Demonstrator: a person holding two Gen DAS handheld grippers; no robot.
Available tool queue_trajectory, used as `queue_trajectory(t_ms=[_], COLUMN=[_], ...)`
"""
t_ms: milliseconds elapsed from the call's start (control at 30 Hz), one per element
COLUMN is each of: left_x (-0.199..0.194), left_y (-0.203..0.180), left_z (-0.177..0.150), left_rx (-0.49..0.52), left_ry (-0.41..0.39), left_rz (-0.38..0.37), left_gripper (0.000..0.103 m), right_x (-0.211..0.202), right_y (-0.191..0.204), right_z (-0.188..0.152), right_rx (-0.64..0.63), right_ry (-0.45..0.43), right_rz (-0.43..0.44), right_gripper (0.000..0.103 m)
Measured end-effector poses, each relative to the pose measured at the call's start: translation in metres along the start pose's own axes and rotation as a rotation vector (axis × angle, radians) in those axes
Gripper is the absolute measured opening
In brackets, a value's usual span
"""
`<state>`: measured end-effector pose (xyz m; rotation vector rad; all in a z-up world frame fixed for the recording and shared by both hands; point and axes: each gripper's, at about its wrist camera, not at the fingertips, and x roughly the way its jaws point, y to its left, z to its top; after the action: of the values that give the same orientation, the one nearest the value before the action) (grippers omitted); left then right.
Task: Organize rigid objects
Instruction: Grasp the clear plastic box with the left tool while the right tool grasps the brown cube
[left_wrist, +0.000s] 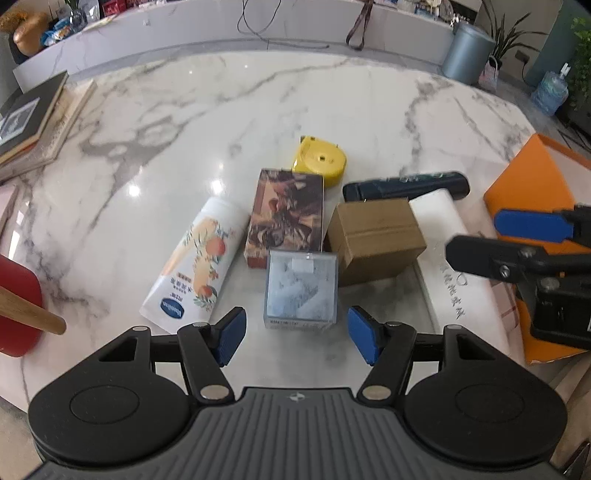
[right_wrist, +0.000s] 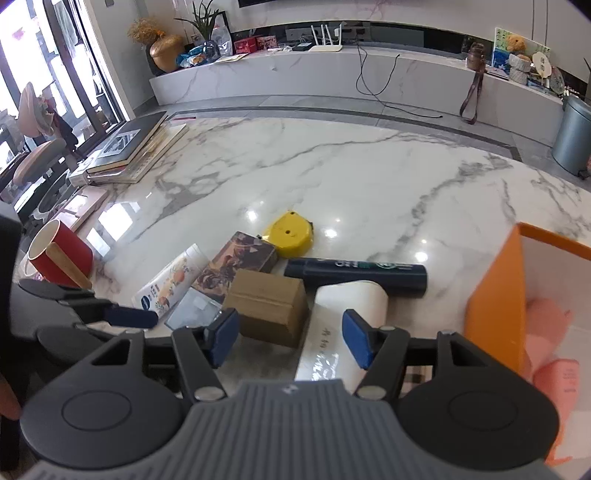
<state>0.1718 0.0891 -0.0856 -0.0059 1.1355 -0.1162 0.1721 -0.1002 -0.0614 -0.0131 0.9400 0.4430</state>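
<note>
1. Both tools are seen with their blue pads apart and nothing clamped: the left tool is poised just short of the clear square plastic case, and the right tool is held over the white cylindrical bottle with printed characters.
2. For a clean pick, the left pads would best be lowered to straddle the case's two side walls squarely, clear of the brown cardboard box touching it.
3. The right tool would best be closed across the bottle's round body, not along it, since it may roll.
4. On the white marble surface one of each is counted: case, cardboard box, white bottle, patterned brown rectangular box, white tube with orange fruit print, yellow tape measure, dark navy tube.
5. One open orange storage box stands just right of them.
</note>
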Motion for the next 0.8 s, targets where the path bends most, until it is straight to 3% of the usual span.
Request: queue_trajectory(t_ms=[100, 300, 467, 633, 733, 800], left_x=[0.010, 0.027, 0.034, 0.038, 0.035, 0.032], left_y=[0.001, 0.003, 0.012, 0.011, 0.011, 0.011], left_z=[0.001, 0.003, 0.004, 0.006, 0.006, 0.007], left_rx=[-0.003, -0.020, -0.083, -0.084, -0.087, -0.087], left_ry=[0.033, 0.100, 0.111, 0.106, 0.079, 0.055], left_rz=[-0.001, -0.010, -0.037, -0.038, -0.040, -0.037], left_gripper=[0.073, 0.065, 0.060, 0.061, 0.073, 0.074], right_x=[0.008, 0.024, 0.038, 0.054, 0.063, 0.069], right_y=[0.004, 0.006, 0.006, 0.010, 0.013, 0.015], right_z=[0.002, 0.004, 0.008, 0.014, 0.016, 0.017], right_rx=[-0.001, 0.017, 0.054, 0.081, 0.084, 0.084], right_ry=[0.013, 0.045, 0.062, 0.085, 0.101, 0.118], right_rz=[0.004, 0.011, 0.010, 0.017, 0.017, 0.015], right_gripper=[0.071, 0.074, 0.077, 0.078, 0.078, 0.078])
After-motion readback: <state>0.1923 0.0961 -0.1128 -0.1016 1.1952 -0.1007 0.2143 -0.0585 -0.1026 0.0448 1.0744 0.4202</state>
